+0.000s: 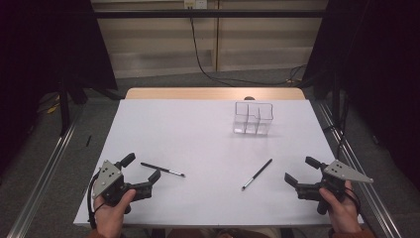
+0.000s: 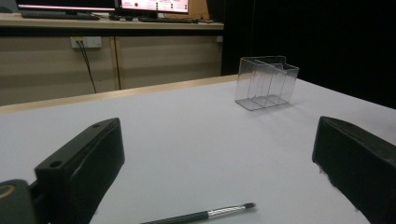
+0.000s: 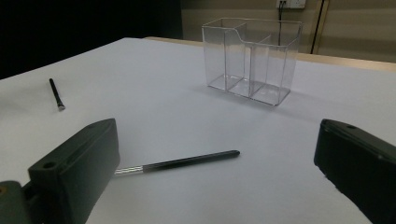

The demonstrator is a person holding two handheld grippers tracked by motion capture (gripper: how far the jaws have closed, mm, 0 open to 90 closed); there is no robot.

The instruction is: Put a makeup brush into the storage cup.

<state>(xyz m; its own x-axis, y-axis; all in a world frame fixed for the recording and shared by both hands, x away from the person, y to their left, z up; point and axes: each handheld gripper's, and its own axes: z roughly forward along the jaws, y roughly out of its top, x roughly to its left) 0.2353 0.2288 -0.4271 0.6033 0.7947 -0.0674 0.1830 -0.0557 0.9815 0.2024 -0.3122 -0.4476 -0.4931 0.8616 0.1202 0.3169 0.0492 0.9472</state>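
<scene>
White table [image 1: 198, 129], two brushes lying flat, clear holder [image 1: 253, 118] at upper right.
Both grippers, left [image 1: 143, 168] and right [image 1: 300, 171], stand apart and empty; the thin left brush [image 1: 162, 169] or right brush [image 1: 257, 174] may roll or slip when pinched.

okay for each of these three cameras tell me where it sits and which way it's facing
High view: above the person's side, facing forward and down on the white table; both hands, left gripper, right gripper.
Left gripper view: on the left gripper, along its open jaws, toward a brush.
Right gripper view: on the right gripper, toward another brush.
All share the clear organizer.
</scene>
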